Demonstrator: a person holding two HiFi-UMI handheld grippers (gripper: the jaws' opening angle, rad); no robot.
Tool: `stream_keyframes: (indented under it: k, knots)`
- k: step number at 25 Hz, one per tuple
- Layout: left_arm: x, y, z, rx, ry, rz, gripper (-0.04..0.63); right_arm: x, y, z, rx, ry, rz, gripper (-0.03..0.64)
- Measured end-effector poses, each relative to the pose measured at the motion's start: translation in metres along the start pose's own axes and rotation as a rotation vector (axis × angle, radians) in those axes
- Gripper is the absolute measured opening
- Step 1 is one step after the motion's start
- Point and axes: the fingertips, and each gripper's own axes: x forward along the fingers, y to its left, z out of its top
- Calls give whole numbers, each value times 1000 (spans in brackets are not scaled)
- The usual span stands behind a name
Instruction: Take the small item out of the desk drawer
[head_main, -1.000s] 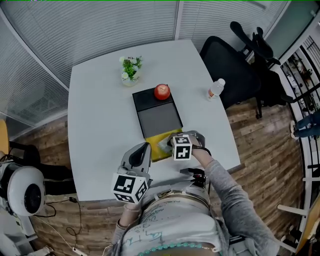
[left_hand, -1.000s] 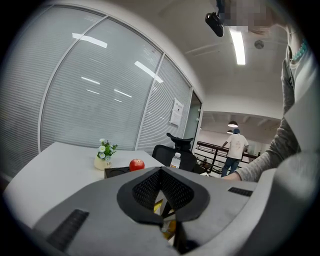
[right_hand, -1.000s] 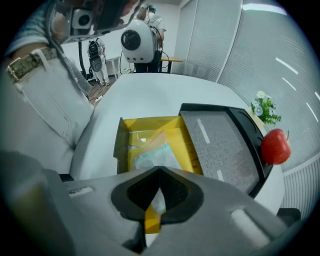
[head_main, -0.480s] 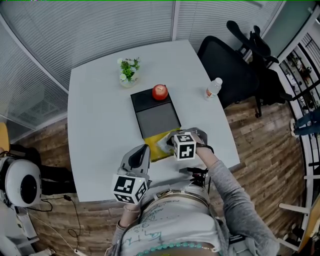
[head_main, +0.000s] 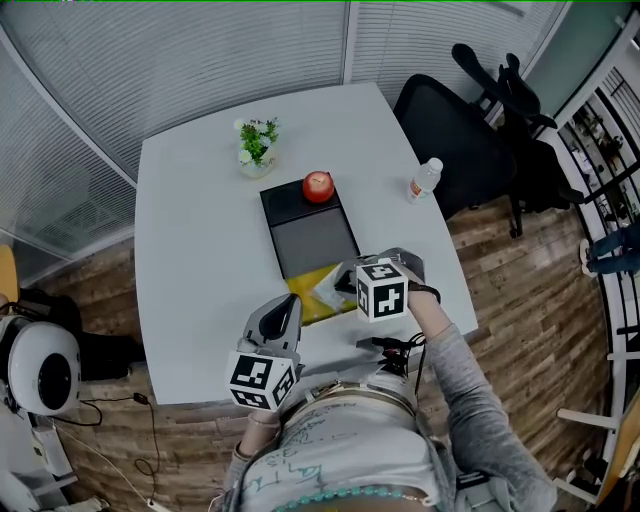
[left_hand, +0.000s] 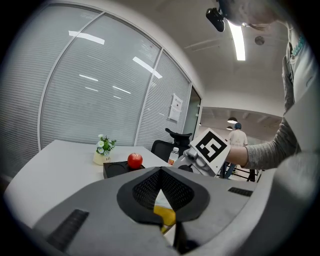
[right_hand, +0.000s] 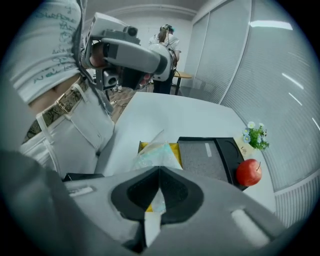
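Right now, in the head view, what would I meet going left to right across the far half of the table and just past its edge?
The potted plant → red apple → water bottle → black office chair.

Occlusions: drawer + packet only partly visible.
Head view: right claw (head_main: 342, 284) covers pt of yellow drawer (head_main: 320, 309). Right gripper view: packet (right_hand: 154, 151) lower end behind jaws. Bottle (head_main: 424, 180) label too small to read.
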Motion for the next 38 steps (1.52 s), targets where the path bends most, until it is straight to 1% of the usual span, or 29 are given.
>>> stream_keyframes:
  k: [6, 13, 16, 21, 38]
  knots:
    - [0, -2, -4, -25, 5, 1, -3, -22, 1, 16, -18, -19, 0, 3]
    - [-2, -2, -1, -13, -28, 24, -3, -45, -2, 30, -33, -61, -44, 3]
    - [-3, 0, 0, -12, -32, 35, -3, -53, -3, 31, -40, -51, -62, 3]
    - [-3, 0, 3, -11, -32, 32, -3, -64, -6, 33, -45, -39, -84, 3]
    - [0, 1, 1, -16, -26, 33, -3, -70, -5, 37, -48, -55, -72, 3]
